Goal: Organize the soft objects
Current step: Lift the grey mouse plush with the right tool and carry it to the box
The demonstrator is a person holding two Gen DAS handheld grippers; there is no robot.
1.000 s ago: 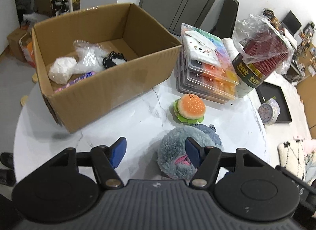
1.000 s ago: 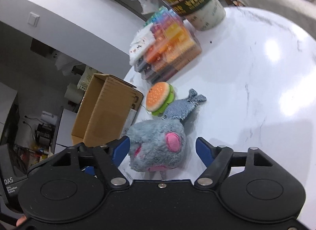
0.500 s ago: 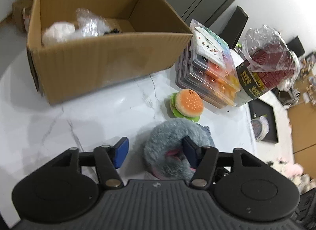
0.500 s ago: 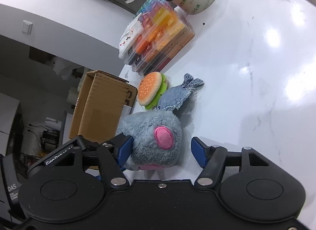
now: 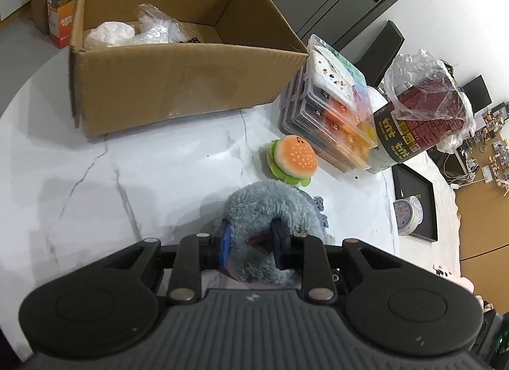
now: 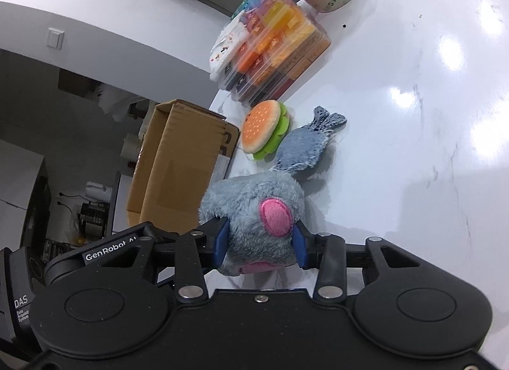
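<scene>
A grey fluffy plush with pink patches (image 5: pixel 270 207) (image 6: pixel 254 211) lies on the white marble table (image 5: pixel 143 163). My left gripper (image 5: pixel 251 239) is shut on one side of it. My right gripper (image 6: pixel 259 241) is shut on it from the other side. A burger plush (image 5: pixel 292 160) (image 6: pixel 264 133) sits just beyond it, beside a blue denim fish toy (image 6: pixel 305 147). An open cardboard box (image 5: pixel 178 83) (image 6: pixel 178 163) stands at the back left and holds white soft items and plastic wrap (image 5: pixel 136 29).
A stack of clear plastic cases with coloured contents (image 5: pixel 331 112) (image 6: pixel 273 52) stands right of the box. A round tub under a plastic bag (image 5: pixel 413 115) is beyond it. A small clock (image 5: pixel 408 214) and a black tray (image 5: pixel 416 201) lie near the table's right edge.
Both grippers closed from open onto the grey plush. The left gripper moved forward over it; the right one moved in closer.
</scene>
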